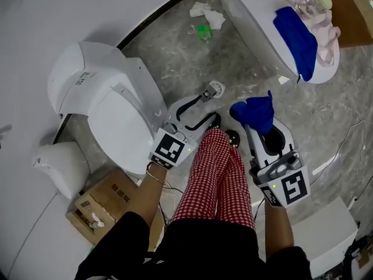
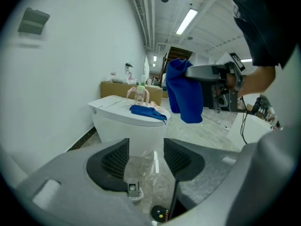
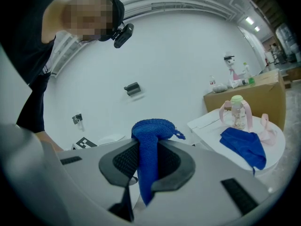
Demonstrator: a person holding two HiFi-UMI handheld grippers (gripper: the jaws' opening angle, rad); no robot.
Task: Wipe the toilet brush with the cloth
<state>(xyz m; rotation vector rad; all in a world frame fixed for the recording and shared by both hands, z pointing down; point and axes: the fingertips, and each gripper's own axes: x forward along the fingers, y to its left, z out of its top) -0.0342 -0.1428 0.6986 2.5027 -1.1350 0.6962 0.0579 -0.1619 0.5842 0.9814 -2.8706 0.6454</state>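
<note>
L gripper (image 2: 146, 157) jaws wide apart, nothing btwn pads, toilet brush (image 1: 212, 91) on marble floor (image 1: 326, 107) just ahead of its tips, R gripper (image 3: 146, 160) clamped tight on bunched blue cloth (image 3: 151, 128), cloth end hanging below jaws, near brush.

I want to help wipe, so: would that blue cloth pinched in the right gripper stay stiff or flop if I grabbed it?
Probably floppy: the blue woven cloth droops below the fingers and bunches above them. Likely light too, since one pinch holds it.
</note>
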